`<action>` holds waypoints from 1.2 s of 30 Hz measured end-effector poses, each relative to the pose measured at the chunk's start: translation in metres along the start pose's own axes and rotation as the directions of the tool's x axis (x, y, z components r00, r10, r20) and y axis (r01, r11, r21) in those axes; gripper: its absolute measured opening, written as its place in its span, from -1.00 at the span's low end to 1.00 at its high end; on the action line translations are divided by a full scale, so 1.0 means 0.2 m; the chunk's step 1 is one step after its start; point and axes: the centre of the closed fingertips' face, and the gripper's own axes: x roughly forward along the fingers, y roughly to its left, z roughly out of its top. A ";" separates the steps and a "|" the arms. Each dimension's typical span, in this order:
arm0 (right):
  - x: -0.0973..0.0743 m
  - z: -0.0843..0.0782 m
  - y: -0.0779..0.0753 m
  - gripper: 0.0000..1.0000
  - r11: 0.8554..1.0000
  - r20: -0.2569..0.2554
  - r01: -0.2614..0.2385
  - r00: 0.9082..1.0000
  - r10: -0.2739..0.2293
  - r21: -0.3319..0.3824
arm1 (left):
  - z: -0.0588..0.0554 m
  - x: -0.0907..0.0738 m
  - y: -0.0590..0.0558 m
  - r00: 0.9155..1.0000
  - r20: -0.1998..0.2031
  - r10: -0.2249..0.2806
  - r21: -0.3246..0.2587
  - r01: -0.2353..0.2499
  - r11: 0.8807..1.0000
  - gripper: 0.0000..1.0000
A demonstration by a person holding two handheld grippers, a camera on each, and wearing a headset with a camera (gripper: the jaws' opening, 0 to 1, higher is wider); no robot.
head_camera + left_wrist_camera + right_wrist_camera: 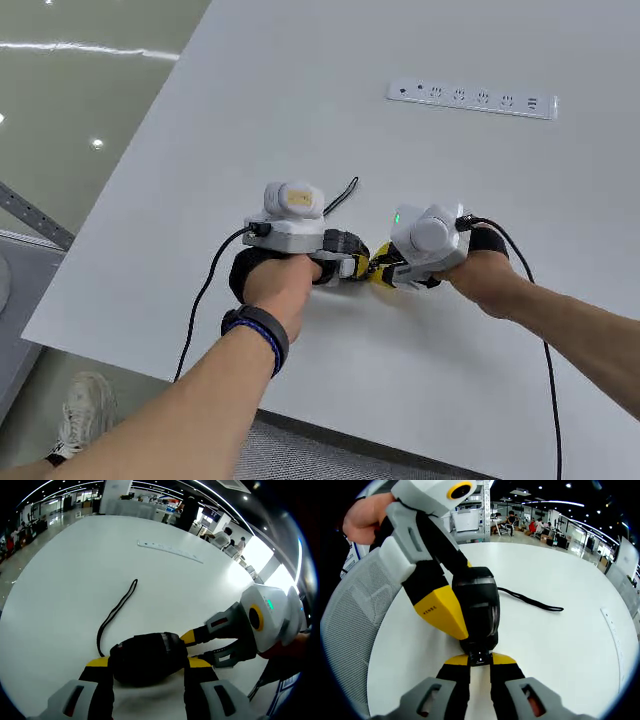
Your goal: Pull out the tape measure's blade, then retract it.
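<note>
Near the person's edge of the worktop point(300, 100), the left gripper point(148, 665) comes in from 9 o'clock with its jaws clenched across the black tape measure point(477, 605), one yellow tip on each flank of the case. That grasp reads as an anchor, so the case cannot slide when the blade is drawn. The case rests on the worktop, its mouth turned toward 3 o'clock.

From that side the right gripper point(480, 661) meets it head-on. Its jaws are nearly closed and look pinched on the blade's end hook point(480, 656) right at the mouth, though the tab is too small to be sure of the bite. No blade shows outside the case, so I judge the pull not yet begun.

Beyond the case its black wrist strap point(117, 609) trails loose toward 12 o'clock. Farther off, at about 1 o'clock, a white power strip point(470, 98) lies well apart from the work.
</note>
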 end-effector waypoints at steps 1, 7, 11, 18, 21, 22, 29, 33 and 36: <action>0.00 0.00 0.00 -0.72 1.000 0.004 0.006 1.000 -0.006 0.007 | 0.00 0.00 0.00 1.000 -0.005 -0.001 0.013 0.001 1.000 0.06; 0.00 0.00 -0.01 -0.69 0.999 0.030 0.028 0.999 -0.029 0.036 | -0.01 0.00 0.01 1.000 -0.002 0.011 0.011 -0.011 1.000 0.10; -0.01 0.00 0.00 -0.66 0.996 0.040 0.034 0.998 -0.038 0.085 | -0.02 -0.01 0.02 1.000 0.014 0.000 0.000 0.000 1.000 0.10; -0.05 -0.03 0.01 -0.51 0.984 0.034 0.064 0.997 -0.071 0.166 | -0.03 -0.05 0.01 0.999 0.020 -0.027 0.029 0.026 0.999 0.08; -0.07 -0.05 0.01 -0.42 0.975 0.029 0.081 0.996 -0.089 0.207 | -0.03 -0.08 0.01 0.999 0.028 -0.037 0.057 0.036 0.998 0.08; -0.08 -0.06 0.02 -0.42 0.975 0.028 0.086 0.995 -0.093 0.207 | -0.04 -0.09 0.02 0.999 0.030 -0.041 0.064 0.039 0.997 0.08; -0.17 -0.06 0.05 -0.36 0.948 0.049 0.137 0.986 -0.158 0.288 | -0.07 -0.17 0.04 0.996 0.047 -0.069 0.144 0.062 0.988 0.08; -0.24 -0.07 0.06 -0.31 0.921 0.069 0.178 0.974 -0.214 0.347 | -0.08 -0.24 0.06 0.993 0.070 -0.096 0.203 0.080 0.976 0.09; -0.29 -0.07 0.06 -0.27 0.903 0.076 0.202 0.966 -0.248 0.379 | -0.10 -0.29 0.09 0.991 0.077 -0.113 0.237 0.092 0.967 0.09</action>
